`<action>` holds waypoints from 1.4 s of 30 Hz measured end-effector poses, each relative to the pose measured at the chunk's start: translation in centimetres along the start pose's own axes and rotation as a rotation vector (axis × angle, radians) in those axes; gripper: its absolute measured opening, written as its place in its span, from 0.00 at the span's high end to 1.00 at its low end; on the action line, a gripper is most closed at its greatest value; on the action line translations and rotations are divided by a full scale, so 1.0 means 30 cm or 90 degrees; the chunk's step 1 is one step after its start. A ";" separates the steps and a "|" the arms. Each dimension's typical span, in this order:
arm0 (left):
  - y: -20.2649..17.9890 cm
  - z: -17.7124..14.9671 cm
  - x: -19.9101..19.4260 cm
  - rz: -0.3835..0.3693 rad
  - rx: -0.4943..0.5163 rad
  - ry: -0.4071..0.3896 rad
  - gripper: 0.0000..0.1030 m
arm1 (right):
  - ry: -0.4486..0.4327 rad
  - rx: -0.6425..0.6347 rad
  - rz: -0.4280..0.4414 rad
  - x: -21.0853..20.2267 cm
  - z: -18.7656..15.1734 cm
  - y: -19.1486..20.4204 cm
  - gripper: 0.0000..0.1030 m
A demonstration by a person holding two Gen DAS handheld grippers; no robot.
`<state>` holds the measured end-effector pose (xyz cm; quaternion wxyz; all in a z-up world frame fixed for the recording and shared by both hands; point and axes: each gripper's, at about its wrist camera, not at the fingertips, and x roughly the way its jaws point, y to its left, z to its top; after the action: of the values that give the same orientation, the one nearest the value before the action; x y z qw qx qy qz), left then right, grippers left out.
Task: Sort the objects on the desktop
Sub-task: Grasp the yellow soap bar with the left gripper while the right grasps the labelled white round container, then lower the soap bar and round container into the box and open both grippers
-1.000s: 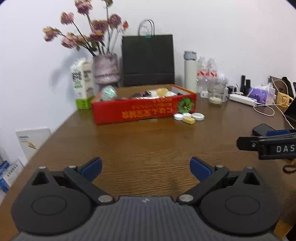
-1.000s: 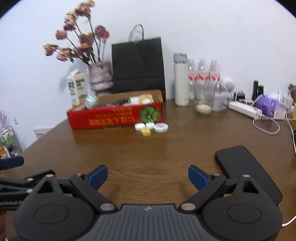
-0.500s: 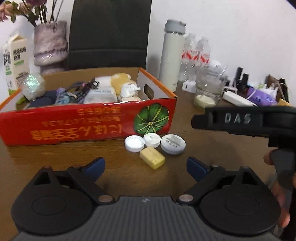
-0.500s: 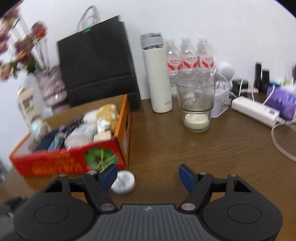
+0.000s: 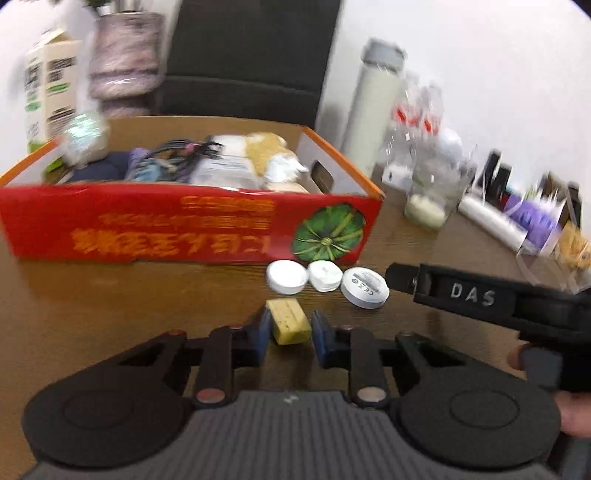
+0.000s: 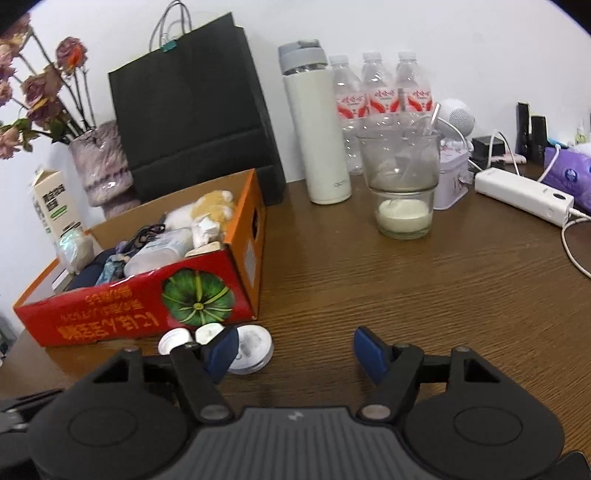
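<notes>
1. I see a plain white wall (image 6: 461,33) at the far side, evenly lit.
2. Brown wood-grain table (image 6: 424,295) fills the near and middle ground.
3. Far left: vase of dried flowers (image 6: 99,162); black paper bag (image 6: 192,110) against the wall.
4. Far right: water bottles (image 6: 380,99), white power strip (image 6: 524,195).
</notes>
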<state>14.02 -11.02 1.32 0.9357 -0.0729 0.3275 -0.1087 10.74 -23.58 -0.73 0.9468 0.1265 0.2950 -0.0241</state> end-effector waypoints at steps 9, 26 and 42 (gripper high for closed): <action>0.145 -0.054 -0.282 0.009 -0.043 -0.090 0.77 | 0.039 -0.147 -0.039 0.084 -0.017 0.145 0.43; 0.148 -0.177 -0.453 0.053 -0.009 -0.096 0.78 | -0.031 -0.166 0.015 -0.295 -0.212 0.295 0.64; 0.060 -0.198 -0.668 0.062 0.029 -0.170 0.78 | -0.132 -0.179 0.061 -0.616 -0.283 0.285 0.64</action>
<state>-4.72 -4.62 8.30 0.9765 -0.0496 0.2010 -0.0599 -8.16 -13.69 4.91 0.9805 0.0034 0.1903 0.0494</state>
